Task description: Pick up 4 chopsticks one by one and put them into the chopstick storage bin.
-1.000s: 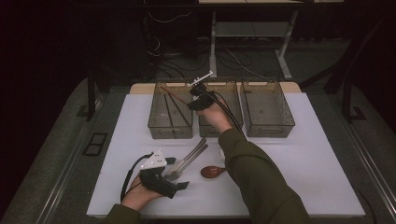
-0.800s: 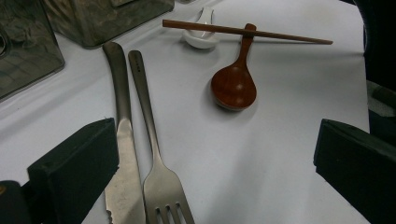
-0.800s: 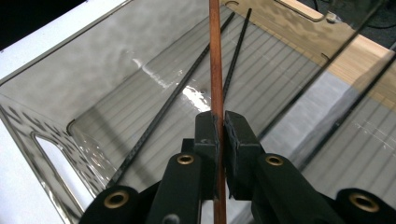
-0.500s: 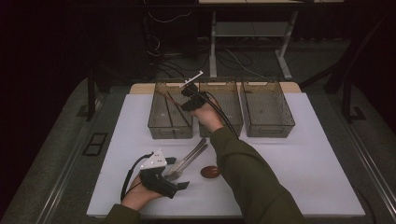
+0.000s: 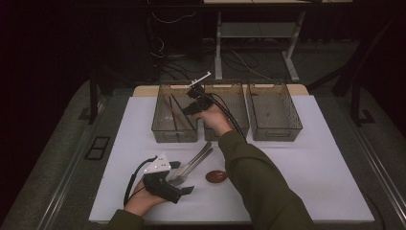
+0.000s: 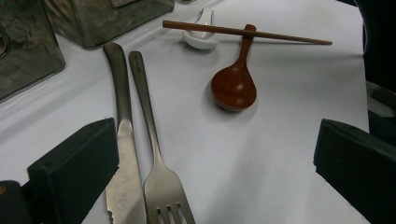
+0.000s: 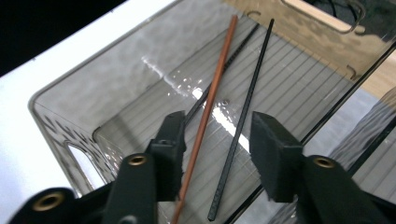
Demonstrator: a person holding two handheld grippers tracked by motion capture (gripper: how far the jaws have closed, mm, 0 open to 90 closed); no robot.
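Note:
My right gripper (image 5: pixel 187 110) hangs over the left clear bin (image 5: pixel 163 129), pointing down into it. Its jaws have just been opening and now stand open (image 7: pixel 217 128). A brown chopstick (image 7: pixel 208 107) lies in the bin between them, close to the left pad, beside two black chopsticks (image 7: pixel 243 116). My left gripper (image 5: pixel 184 178) rests open near the table's front (image 6: pixel 217 126), facing a steel knife (image 6: pixel 122 154) and fork (image 6: pixel 159 172). Beyond them lie a brown wooden spoon (image 6: pixel 233 86), a second brown chopstick (image 6: pixel 247 32) and a small white spoon (image 6: pixel 201 37).
Two more clear bins, middle (image 5: pixel 239 122) and right (image 5: pixel 273 112), stand in a row at the back of the white table top (image 5: pixel 311 167). The person's right sleeve (image 5: pixel 258 182) crosses the table's middle. Knife and fork (image 5: pixel 191 163) lie next to the sleeve.
The right gripper has edged slightly left over the left bin. The left hand has kept still.

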